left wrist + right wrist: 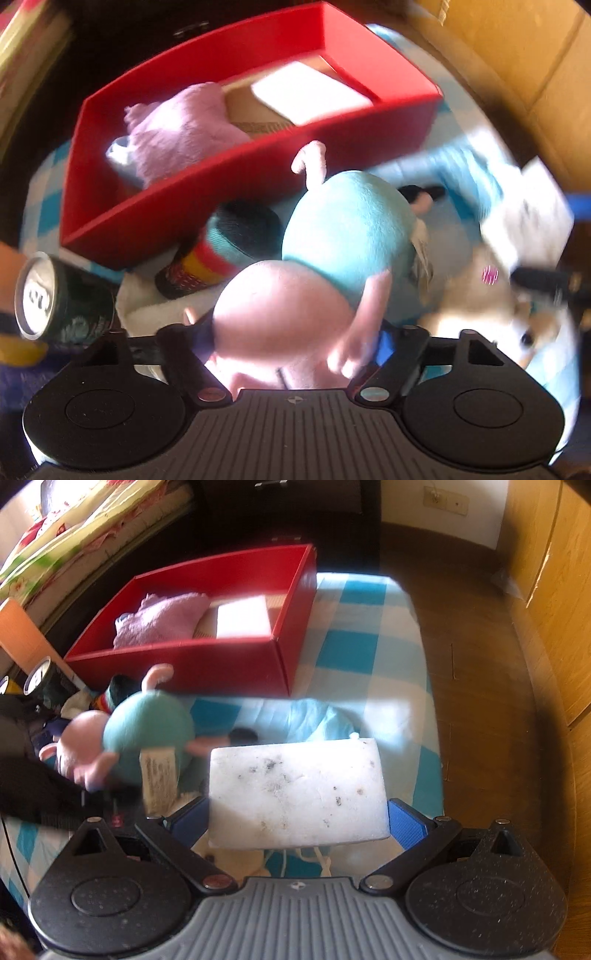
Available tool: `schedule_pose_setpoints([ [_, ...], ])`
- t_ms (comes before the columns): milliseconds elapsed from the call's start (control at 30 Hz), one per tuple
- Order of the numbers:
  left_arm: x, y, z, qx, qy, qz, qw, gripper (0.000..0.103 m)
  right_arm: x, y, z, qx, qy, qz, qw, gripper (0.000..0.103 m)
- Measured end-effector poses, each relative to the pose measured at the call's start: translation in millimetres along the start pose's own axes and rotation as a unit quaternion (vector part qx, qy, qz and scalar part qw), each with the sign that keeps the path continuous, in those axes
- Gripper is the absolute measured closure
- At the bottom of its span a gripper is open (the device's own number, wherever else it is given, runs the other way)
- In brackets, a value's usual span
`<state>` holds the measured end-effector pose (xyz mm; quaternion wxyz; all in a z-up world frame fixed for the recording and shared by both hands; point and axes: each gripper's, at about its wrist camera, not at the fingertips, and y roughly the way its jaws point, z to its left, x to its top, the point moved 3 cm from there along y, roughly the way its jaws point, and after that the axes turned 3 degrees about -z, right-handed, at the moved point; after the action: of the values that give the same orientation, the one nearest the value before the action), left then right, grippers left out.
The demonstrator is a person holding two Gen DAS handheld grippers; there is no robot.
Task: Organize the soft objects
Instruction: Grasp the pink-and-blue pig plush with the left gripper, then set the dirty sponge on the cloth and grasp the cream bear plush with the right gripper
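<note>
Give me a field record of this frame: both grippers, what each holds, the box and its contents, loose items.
left gripper: shut on pink and teal plush toy
right gripper: shut on white sponge block
red box: open, on checked cloth
box contents: purple plush, flat tan and white item
loose beside box: striped sock, drink can lying on its side
image quality: motion blur in left wrist view

Hard sunlight glares on the checked blue cloth [343,646]; corners fall dark, fisheye bends the edges, motion blur smears the left view.
</note>
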<state>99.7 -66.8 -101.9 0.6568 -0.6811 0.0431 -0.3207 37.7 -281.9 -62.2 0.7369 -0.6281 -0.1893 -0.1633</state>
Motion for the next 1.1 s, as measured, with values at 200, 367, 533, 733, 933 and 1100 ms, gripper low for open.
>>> schedule_pose_setpoints([
  [200,-2,-20,6,-0.024,-0.032,-0.015,0.9991,0.029,-11,-7,17,-0.003,-0.045,0.012,0.999,0.022],
  [367,-4,-41,20,-0.049,-0.075,-0.034,0.9954,0.029,-16,-8,33,-0.003,-0.083,0.019,0.996,0.021],
  [533,-6,-56,30,-0.053,-0.098,-0.044,0.9928,0.029,-18,-5,42,0.009,-0.082,0.029,0.996,0.020],
  [733,-14,-58,36,-0.063,-0.115,-0.041,0.9905,0.029,-16,3,62,0.025,-0.089,0.046,0.995,0.019],
  [933,-21,-59,38,-0.069,-0.119,-0.037,0.9898,0.029,-24,15,83,0.053,-0.087,0.075,0.992,0.019],
  [1100,-23,-61,40,-0.072,-0.124,-0.039,0.9889,0.029,-31,30,87,0.071,-0.066,0.100,0.990,0.020],
])
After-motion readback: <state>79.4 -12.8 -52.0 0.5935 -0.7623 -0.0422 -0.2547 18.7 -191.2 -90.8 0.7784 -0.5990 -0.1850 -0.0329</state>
